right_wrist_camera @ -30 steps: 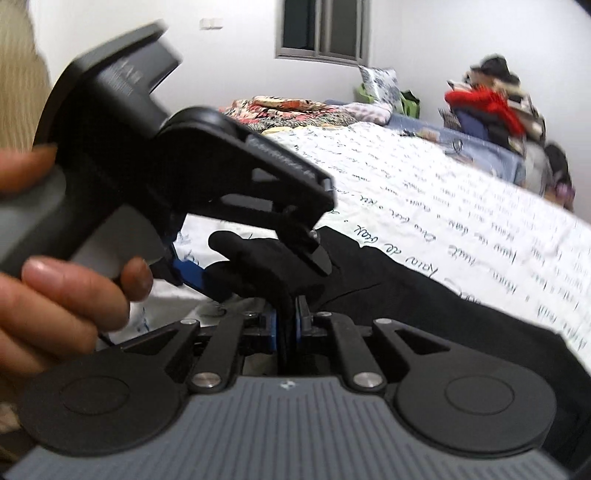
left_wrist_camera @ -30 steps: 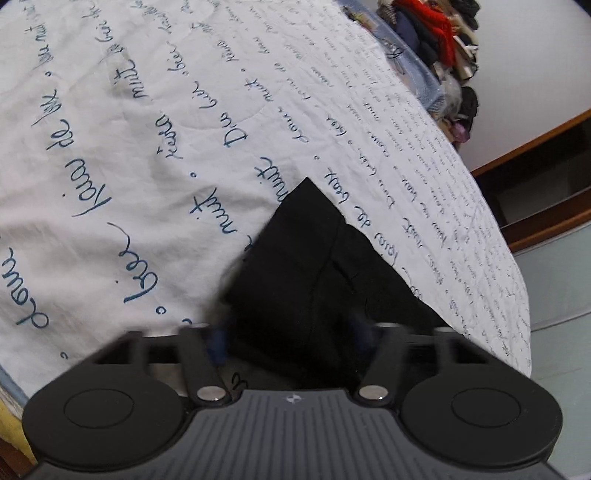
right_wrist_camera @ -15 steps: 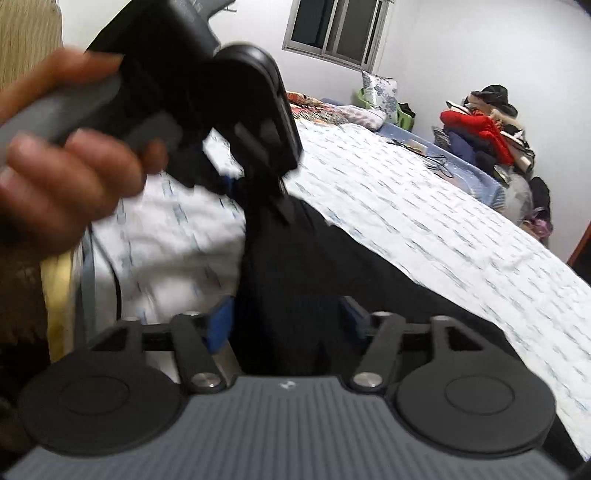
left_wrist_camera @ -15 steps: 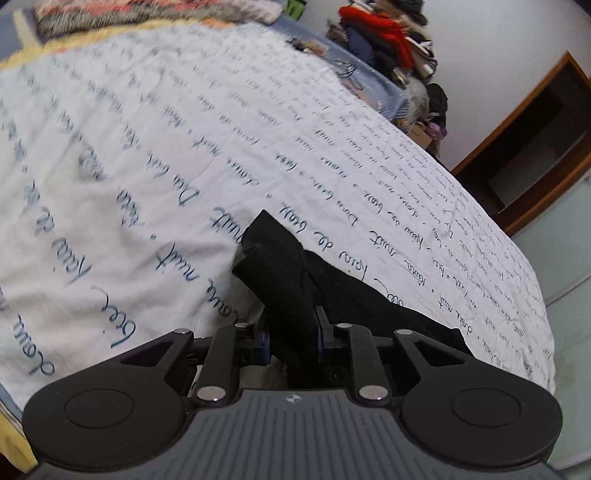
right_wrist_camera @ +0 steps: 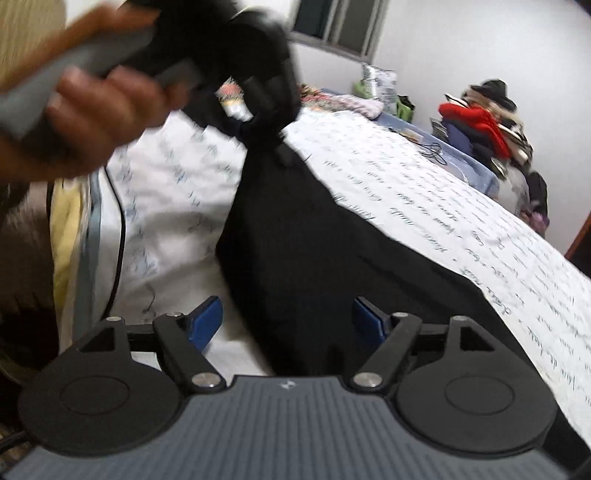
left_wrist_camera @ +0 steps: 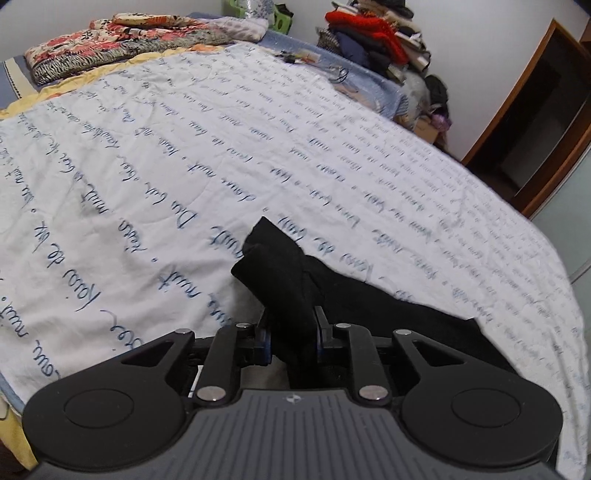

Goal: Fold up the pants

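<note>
My left tongs (left_wrist_camera: 291,338) pinched a bunched corner of the black pants (left_wrist_camera: 284,273), lifted off the bed (left_wrist_camera: 147,166). My right tongs (right_wrist_camera: 288,317) had just been opening, wide w/ pants between, untouched.

Pants (left_wrist_camera: 295,280) on bedspread (left_wrist_camera: 147,166); folded blankets (left_wrist_camera: 122,40) at far end; clothes pile (left_wrist_camera: 376,33) far right.
</note>
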The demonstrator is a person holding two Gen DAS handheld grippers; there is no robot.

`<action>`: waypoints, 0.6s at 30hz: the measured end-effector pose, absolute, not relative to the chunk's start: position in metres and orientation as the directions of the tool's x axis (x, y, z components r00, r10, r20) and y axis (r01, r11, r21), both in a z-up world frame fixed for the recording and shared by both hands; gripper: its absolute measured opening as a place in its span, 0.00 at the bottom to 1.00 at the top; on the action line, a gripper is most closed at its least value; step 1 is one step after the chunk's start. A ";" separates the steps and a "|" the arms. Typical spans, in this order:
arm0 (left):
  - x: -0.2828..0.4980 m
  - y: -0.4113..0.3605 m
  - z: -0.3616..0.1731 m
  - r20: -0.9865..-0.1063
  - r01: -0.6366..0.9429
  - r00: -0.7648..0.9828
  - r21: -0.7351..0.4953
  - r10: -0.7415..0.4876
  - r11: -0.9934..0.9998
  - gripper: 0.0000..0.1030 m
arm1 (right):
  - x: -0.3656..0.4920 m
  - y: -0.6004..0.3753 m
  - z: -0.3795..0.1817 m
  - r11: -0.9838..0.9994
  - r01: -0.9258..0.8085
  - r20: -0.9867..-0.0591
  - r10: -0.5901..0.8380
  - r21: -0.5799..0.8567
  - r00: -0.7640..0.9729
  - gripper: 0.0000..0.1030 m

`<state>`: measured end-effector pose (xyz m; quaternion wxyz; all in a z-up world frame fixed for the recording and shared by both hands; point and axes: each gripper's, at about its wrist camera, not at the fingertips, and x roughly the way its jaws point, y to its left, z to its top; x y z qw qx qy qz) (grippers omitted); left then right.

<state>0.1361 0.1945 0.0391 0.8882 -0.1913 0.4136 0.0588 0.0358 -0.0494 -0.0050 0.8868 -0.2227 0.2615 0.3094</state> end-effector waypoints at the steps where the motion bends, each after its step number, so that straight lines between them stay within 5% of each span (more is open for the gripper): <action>1: 0.137 0.195 0.035 -0.765 -0.268 0.642 -0.277 -0.043 0.923 0.19 | 0.034 -0.047 -0.010 0.704 -0.661 -0.608 0.413 -0.259 0.678 0.73; 5: 0.139 0.197 0.017 -0.797 -0.283 0.604 -0.208 0.006 0.936 0.27 | 0.037 -0.046 -0.013 0.710 -0.661 -0.620 0.411 -0.242 0.669 0.73; 9: 0.138 0.197 0.004 -0.814 -0.295 0.575 -0.118 0.077 0.948 0.78 | 0.037 -0.063 -0.001 0.726 -0.677 -0.595 0.493 -0.122 0.635 0.80; 11: 0.136 0.197 0.001 -0.813 -0.290 0.573 -0.076 0.109 0.954 0.78 | 0.037 -0.070 0.004 0.739 -0.670 -0.566 0.525 -0.066 0.635 0.90; 18: 0.128 0.190 0.001 -0.777 -0.265 0.595 0.050 0.204 0.963 0.86 | 0.049 -0.085 0.007 0.813 -0.582 -0.551 0.473 -0.029 0.688 0.93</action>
